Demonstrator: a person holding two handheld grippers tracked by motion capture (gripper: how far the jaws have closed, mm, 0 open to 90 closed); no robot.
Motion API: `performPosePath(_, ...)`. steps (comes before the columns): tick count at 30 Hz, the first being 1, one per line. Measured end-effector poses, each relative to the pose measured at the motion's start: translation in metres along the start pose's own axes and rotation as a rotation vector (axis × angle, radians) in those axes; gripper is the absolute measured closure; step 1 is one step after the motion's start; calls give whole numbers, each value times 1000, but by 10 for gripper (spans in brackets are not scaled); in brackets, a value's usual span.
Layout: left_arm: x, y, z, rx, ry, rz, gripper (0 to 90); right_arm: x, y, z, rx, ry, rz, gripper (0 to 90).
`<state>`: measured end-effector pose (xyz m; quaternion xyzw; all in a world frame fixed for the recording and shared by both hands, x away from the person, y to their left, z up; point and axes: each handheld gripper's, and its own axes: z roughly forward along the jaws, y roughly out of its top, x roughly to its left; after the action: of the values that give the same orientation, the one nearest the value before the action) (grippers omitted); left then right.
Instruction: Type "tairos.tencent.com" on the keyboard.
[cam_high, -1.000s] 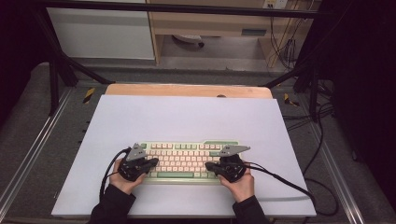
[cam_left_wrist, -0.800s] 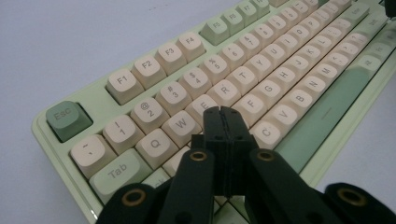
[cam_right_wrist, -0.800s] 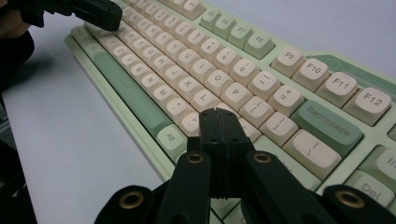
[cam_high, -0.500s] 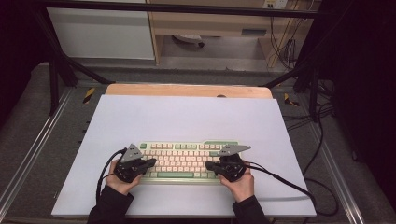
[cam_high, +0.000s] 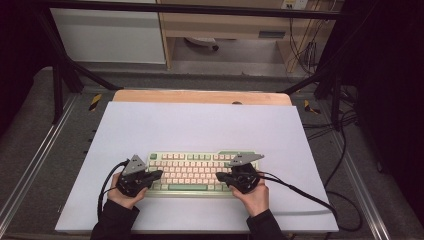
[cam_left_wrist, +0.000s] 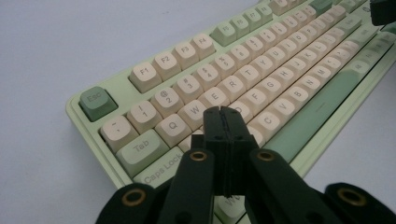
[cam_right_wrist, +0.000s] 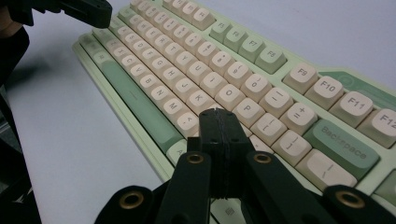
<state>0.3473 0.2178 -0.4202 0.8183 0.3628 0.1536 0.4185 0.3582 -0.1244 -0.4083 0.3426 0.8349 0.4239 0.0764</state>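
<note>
A pale green keyboard (cam_high: 195, 170) with cream keys lies on the white table top (cam_high: 200, 125), near its front edge. My left gripper (cam_high: 158, 174) hovers over the keyboard's left end, jaws shut with nothing between them. In the left gripper view its closed tips (cam_left_wrist: 222, 112) sit above the keys just below W and E on the keyboard (cam_left_wrist: 280, 70). My right gripper (cam_high: 220, 176) is over the keyboard's right part, also shut and empty. In the right gripper view its tips (cam_right_wrist: 217, 112) rest above the keys near L and P of the keyboard (cam_right_wrist: 196, 60), with the left gripper (cam_right_wrist: 88, 9) far off.
Black cables (cam_high: 300, 187) trail from both grippers across the table and off its right side. A wooden board edge (cam_high: 200, 96) runs along the table's back. Metal frame rails (cam_high: 30, 165) flank the table. Wide bare white surface lies behind the keyboard.
My left gripper has shifted slightly left and back along the keyboard's left end. The right gripper has stayed in place.
</note>
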Motion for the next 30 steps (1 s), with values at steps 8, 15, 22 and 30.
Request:
performPosePath(8, 0, -1, 0, 6, -5, 1, 900, 1, 3, 12, 15, 8, -6, 900)
performPosePath(15, 1, -1, 1, 8, -12, -1, 900, 4, -1, 26, 33, 20, -6, 900)
performPosePath(22, 1, -1, 2, 9, -11, 1, 900, 5, -2, 30, 45, 21, -11, 900)
performPosePath(30, 1, -2, 2, 12, -10, 2, 900, 5, -3, 30, 48, 19, -15, 900)
